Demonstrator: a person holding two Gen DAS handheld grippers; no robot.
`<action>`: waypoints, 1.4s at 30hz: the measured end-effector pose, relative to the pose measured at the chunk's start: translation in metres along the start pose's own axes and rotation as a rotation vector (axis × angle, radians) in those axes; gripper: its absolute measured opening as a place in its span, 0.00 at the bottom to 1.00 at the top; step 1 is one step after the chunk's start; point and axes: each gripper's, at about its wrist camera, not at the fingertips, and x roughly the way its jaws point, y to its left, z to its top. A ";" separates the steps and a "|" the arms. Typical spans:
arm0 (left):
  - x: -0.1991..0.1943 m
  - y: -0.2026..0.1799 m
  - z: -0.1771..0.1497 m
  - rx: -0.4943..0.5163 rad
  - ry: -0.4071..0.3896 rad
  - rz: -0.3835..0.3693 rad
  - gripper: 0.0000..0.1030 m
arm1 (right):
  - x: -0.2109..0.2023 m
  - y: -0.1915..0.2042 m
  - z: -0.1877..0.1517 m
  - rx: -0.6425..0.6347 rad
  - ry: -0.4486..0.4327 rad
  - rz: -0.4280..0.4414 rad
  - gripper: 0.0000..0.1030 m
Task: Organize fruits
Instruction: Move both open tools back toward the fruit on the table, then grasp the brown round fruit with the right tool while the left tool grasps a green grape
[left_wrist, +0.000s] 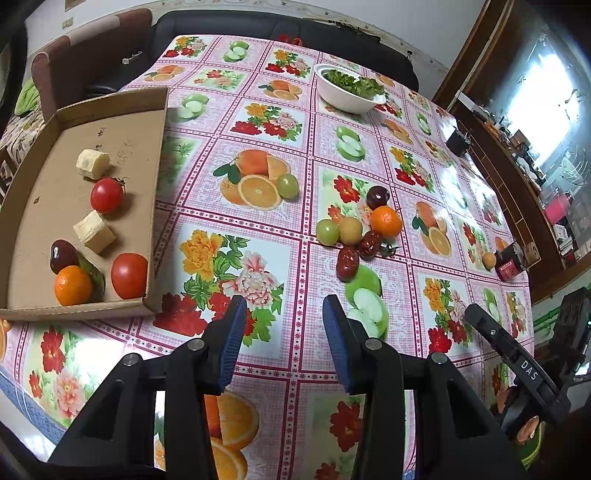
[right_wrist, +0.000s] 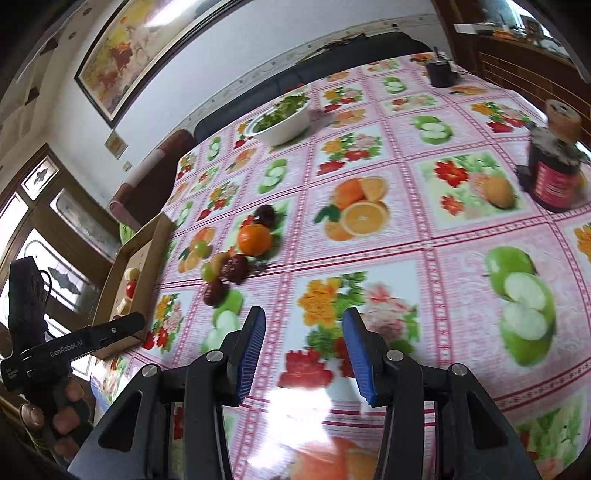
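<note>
A cardboard tray (left_wrist: 155, 155) at the left holds two tomatoes (left_wrist: 106, 195), two banana pieces (left_wrist: 93, 164), an orange (left_wrist: 72, 285) and a dark fruit. A cluster of loose fruit lies mid-table: an orange (left_wrist: 385, 220), a dark plum (left_wrist: 378, 196), a green fruit (left_wrist: 327, 231), a yellow fruit and two red dates (left_wrist: 347, 262). Another green fruit (left_wrist: 288, 185) lies apart. My left gripper (left_wrist: 284, 339) is open and empty, near the table's front edge. My right gripper (right_wrist: 303, 350) is open and empty, right of the cluster (right_wrist: 254, 239).
A white bowl of greens (left_wrist: 347, 92) stands at the far side. A dark jar with a red label (right_wrist: 554, 173) stands at the right, with a small yellow fruit (right_wrist: 498, 192) beside it. A small black object (right_wrist: 441, 74) sits far right. Chairs stand behind the table.
</note>
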 end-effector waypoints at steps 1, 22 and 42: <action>0.001 0.000 0.000 -0.001 0.003 0.002 0.39 | -0.001 -0.002 0.000 0.004 -0.001 -0.002 0.45; 0.045 0.009 0.047 -0.025 0.016 0.030 0.39 | -0.006 -0.080 0.068 0.002 -0.097 -0.325 0.45; 0.104 -0.009 0.098 0.004 0.041 0.052 0.39 | 0.034 -0.093 0.084 -0.060 -0.016 -0.439 0.40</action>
